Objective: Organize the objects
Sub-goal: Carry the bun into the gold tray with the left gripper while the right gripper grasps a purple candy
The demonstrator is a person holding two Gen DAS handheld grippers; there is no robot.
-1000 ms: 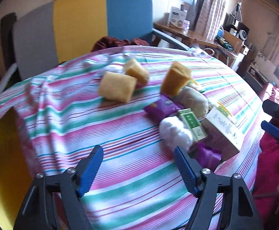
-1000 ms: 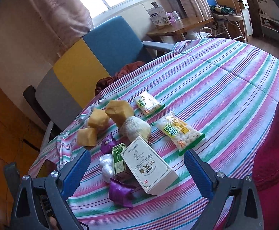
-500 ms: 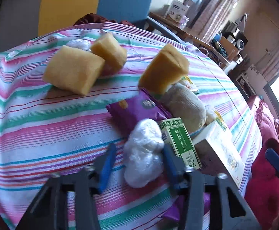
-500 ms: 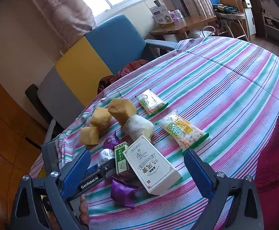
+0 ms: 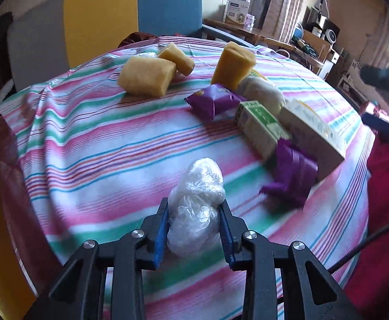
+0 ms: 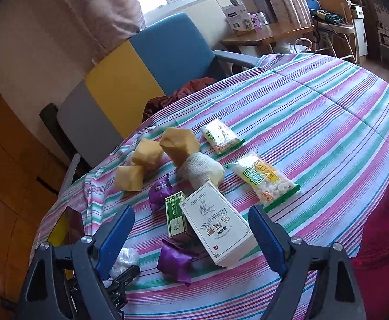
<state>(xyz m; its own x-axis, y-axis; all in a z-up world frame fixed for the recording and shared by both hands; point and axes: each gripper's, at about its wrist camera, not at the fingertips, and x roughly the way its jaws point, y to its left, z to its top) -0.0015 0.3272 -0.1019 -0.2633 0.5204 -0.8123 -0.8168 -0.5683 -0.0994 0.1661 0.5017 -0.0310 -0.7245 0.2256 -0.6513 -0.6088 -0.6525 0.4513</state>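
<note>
My left gripper [image 5: 195, 204] is shut on a white plastic-wrapped bundle [image 5: 197, 186] near the front of the striped tablecloth [image 5: 93, 144], apart from the other items. The bundle [image 6: 125, 259] also shows at the lower left of the right wrist view. My right gripper [image 6: 191, 211] hovers over the cluster with its jaws closing. A white box [image 6: 215, 226] lies in the gap below them, and the pads touch nothing. Beside the box lie a green box [image 5: 261, 125], two purple packets [image 5: 213, 100] [image 5: 290, 176], three yellow blocks [image 5: 146, 76] and a net-wrapped beige lump [image 5: 262, 93].
Two clear snack packets [image 6: 221, 136] [image 6: 264, 179] lie to the right of the cluster. A grey, yellow and blue chair [image 5: 98, 16] stands behind the table with a dark red cloth [image 6: 189, 90] on it. A wooden desk [image 6: 269, 33] is at the back right.
My left gripper went forward to the white bundle, shut on it and drew it back from the green box toward the near edge. The right jaws narrowed a little.
</note>
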